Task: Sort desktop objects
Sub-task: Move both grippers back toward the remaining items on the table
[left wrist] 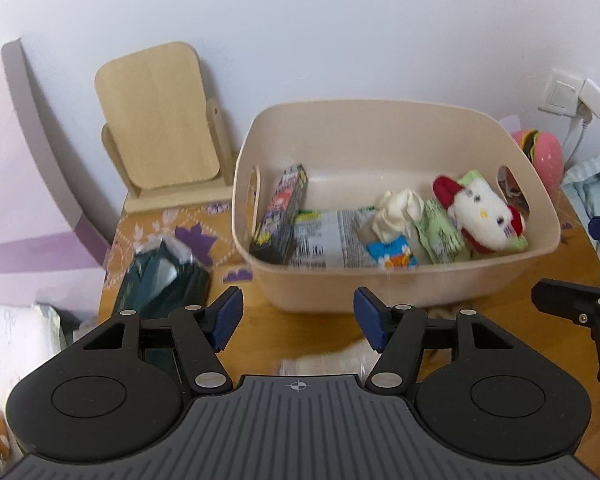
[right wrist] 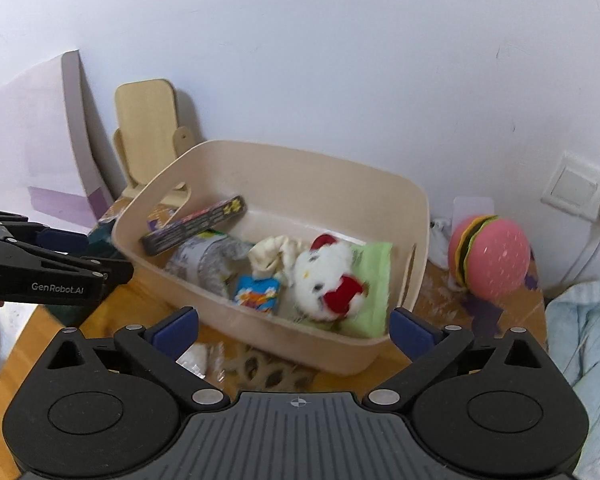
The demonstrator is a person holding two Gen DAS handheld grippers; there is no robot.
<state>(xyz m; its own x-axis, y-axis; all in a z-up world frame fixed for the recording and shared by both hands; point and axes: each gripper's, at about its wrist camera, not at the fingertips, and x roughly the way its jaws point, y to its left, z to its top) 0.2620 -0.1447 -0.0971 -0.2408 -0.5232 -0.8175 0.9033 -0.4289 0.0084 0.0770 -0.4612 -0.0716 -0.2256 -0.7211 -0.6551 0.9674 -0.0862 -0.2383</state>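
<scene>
A beige bin stands on the wooden table. In it lie a white cat plush with red bow, a dark patterned box, a crumpled white cloth, green packets, a small blue packet and a printed wrapper. My left gripper is open and empty in front of the bin. My right gripper is open and empty at the bin's near wall.
A dark green pouch lies left of the bin. A wooden stand leans at the wall. A pink burger toy sits to the right. A clear bag and a brown patterned item lie near the grippers.
</scene>
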